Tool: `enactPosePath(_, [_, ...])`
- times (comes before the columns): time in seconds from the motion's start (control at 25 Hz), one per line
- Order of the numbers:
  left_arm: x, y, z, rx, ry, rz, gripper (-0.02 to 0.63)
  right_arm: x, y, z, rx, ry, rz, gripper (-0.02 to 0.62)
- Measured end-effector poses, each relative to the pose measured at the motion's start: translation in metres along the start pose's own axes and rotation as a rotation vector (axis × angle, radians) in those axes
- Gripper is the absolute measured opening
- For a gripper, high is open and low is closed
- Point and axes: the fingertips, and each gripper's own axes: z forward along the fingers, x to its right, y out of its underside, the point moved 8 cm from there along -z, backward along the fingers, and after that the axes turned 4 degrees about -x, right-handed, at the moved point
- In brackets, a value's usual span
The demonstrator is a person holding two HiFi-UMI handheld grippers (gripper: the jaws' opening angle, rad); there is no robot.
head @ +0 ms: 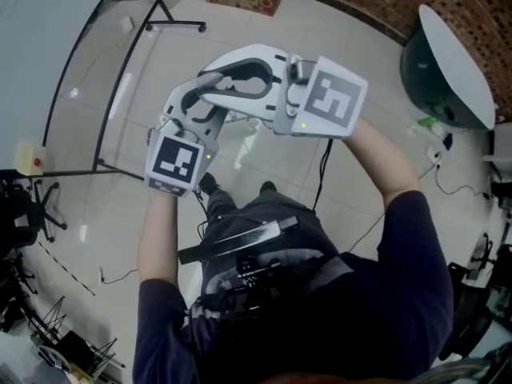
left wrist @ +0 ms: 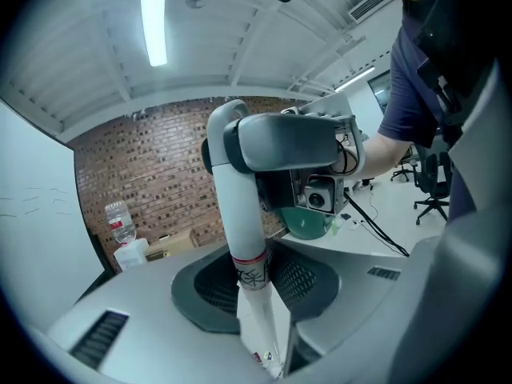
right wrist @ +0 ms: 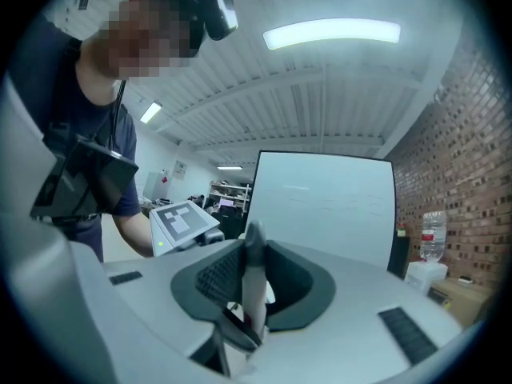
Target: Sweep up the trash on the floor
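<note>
Left hand-held gripper [left wrist: 256, 298] is closed partway onto a white pole [left wrist: 240, 214] with a red band, and the right hand-held gripper [right wrist: 252, 294] pinches a slim grey-tipped handle [right wrist: 254, 262] the same way. I judge I'm holding both upright and close together in front of me to keep the sweeping tools steady over the floor [head: 88, 198]. Their lower ends are hidden behind the gripper bodies in every view, so I can't tell which is broom or pan. I can't pick out any trash on the tiles I see.
</note>
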Motion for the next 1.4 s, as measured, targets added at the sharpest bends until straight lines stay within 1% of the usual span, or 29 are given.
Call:
enactPosePath(0.08, [0.024, -0.009, -0.002, -0.005, -0.017, -0.037, 0.094, -0.015, -0.003, -0.018, 0.025, 0.005, -0.016, 0.097])
enactPosePath(0.2, [0.035, -0.012, -0.009, -0.014, -0.043, -0.085, 0.094, -0.027, -0.003, -0.023, 0.054, 0.029, -0.006, 0.098])
enactPosePath(0.36, [0.036, -0.001, -0.01, -0.033, -0.063, -0.113, 0.094, -0.029, 0.01, -0.017, 0.052, 0.057, 0.019, 0.098])
enactPosePath(0.48, [0.044, 0.013, -0.007, -0.052, -0.069, -0.121, 0.094, -0.033, 0.023, -0.016, 0.027, 0.029, 0.029, 0.098])
enactPosePath(0.64, [0.054, 0.031, 0.006, -0.056, -0.062, -0.138, 0.092, -0.032, 0.041, -0.02, -0.036, -0.02, 0.075, 0.098])
enactPosePath(0.88, [0.051, 0.065, 0.016, -0.055, -0.055, -0.191, 0.092, -0.021, 0.066, -0.002, -0.127, -0.084, 0.098, 0.098])
enactPosePath(1.0, [0.043, 0.084, 0.025, -0.053, -0.042, -0.236, 0.089, -0.011, 0.08, 0.012, -0.171, -0.108, 0.115, 0.097])
enactPosePath(1.16, [0.021, 0.113, 0.044, -0.056, -0.021, -0.285, 0.089, 0.016, 0.105, 0.036, -0.231, -0.132, 0.147, 0.097])
enactPosePath(1.32, [0.019, 0.132, 0.053, -0.056, -0.011, -0.308, 0.089, 0.02, 0.122, 0.047, -0.3, -0.156, 0.184, 0.097])
enactPosePath(1.4, [0.014, 0.144, 0.061, -0.056, 0.009, -0.312, 0.089, 0.027, 0.134, 0.053, -0.334, -0.167, 0.199, 0.097])
